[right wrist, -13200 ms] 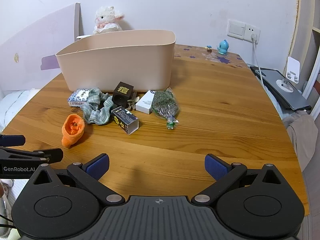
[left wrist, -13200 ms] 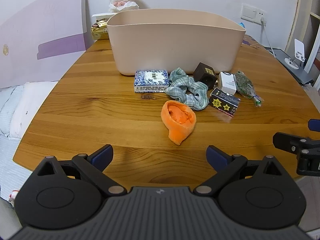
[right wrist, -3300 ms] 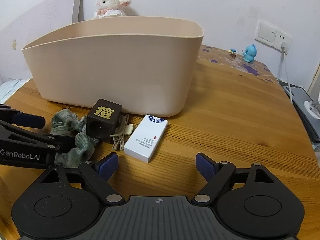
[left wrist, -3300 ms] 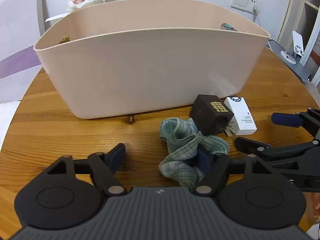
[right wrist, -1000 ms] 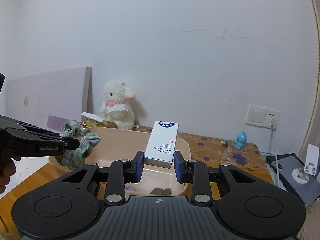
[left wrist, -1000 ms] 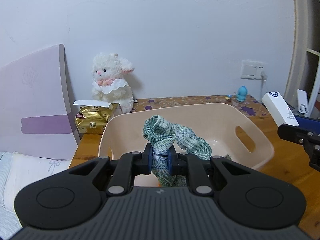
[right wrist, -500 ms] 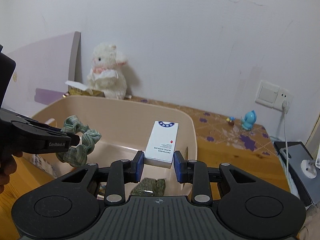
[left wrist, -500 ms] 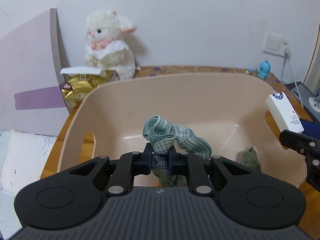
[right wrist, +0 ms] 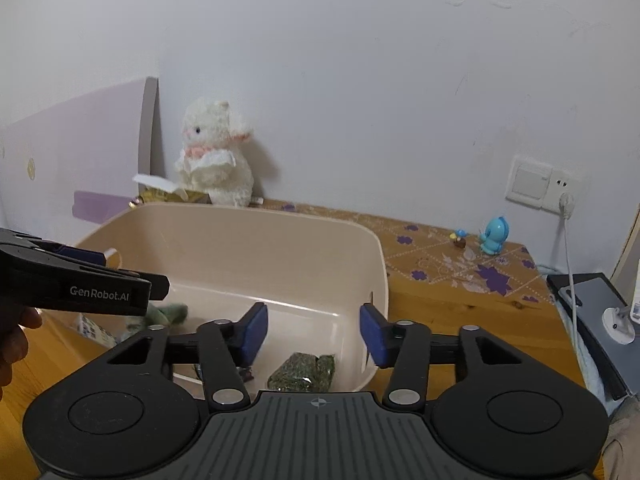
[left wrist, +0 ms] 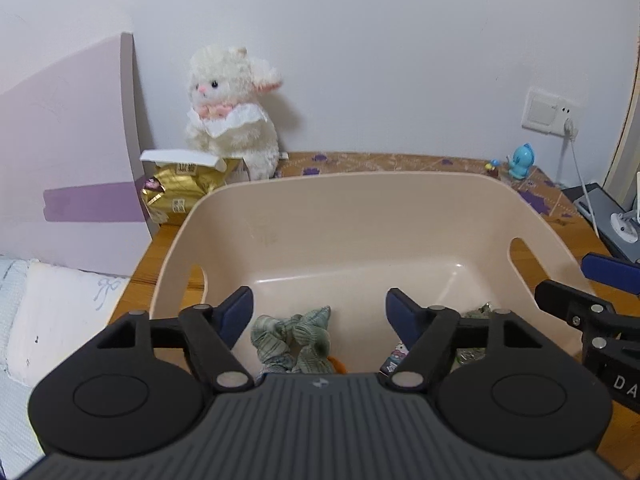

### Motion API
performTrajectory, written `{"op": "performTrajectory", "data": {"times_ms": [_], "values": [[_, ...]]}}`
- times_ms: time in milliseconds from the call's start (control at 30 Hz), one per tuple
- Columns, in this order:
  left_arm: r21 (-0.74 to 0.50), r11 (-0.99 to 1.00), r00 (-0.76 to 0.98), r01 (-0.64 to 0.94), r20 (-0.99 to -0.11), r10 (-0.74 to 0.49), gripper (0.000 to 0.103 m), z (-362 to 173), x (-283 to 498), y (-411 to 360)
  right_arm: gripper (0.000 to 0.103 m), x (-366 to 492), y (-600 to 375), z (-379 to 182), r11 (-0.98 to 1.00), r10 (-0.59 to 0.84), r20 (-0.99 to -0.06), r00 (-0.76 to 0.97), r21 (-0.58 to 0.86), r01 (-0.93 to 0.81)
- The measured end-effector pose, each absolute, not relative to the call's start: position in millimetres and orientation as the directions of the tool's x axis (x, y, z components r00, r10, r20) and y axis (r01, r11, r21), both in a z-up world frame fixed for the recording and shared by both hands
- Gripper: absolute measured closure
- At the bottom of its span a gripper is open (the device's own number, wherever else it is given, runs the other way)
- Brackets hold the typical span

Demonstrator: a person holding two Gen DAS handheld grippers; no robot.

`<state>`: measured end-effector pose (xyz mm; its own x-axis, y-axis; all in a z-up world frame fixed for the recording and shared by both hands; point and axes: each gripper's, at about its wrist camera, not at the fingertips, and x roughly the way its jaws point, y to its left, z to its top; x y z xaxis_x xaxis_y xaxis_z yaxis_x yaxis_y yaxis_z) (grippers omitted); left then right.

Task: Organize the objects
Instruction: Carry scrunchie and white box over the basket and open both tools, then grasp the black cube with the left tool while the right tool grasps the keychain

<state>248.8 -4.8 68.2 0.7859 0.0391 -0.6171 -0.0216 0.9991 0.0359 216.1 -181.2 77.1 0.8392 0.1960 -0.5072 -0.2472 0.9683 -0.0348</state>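
In the beige bin [left wrist: 400,216], the released scrunchie [left wrist: 294,336] (white box seemingly dropped too), both grippers' fingers [left wrist: 236,312] apart.

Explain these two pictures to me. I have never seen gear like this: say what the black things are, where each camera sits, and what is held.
A person holds two hand-operated grippers, each carrying its own camera looking along its fingers. One picture looks out from the left gripper, the other from the right gripper. Both are open and hold nothing. Below them a beige bin stands on a wooden table. Inside lie a green checked scrunchie and a green packet, among other small things. A plush lamb sits by the wall.
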Motion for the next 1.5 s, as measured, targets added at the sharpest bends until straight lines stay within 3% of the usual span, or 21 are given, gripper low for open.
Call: {"op": "performTrajectory", "data": {"times_ms": [233,433,833,1500], "values": [[0.036,0.999,0.809,-0.025,-0.586,0.042,0.021,80,219,-10,0.03,184,-187,95,0.968,0.19,-0.468,0.863,-0.057,-0.245],[0.048,0.999,0.817,-0.019,-0.575,0.043,0.018,80,190,-19,0.026,161,-195,90,0.969,0.183,-0.479,0.859,-0.061,-0.24],[0.054,0.998,0.789,0.023,-0.615,0.015,0.016,49,158,-36,0.024,138,-207,43,0.963,0.17,-0.568,0.805,-0.076,-0.258],[-0.01,0.998,0.676,0.061,-0.735,-0.049,0.016,-6,186,-61,0.024,157,-199,-24,0.944,0.186,-0.699,0.69,-0.068,-0.324]]}}
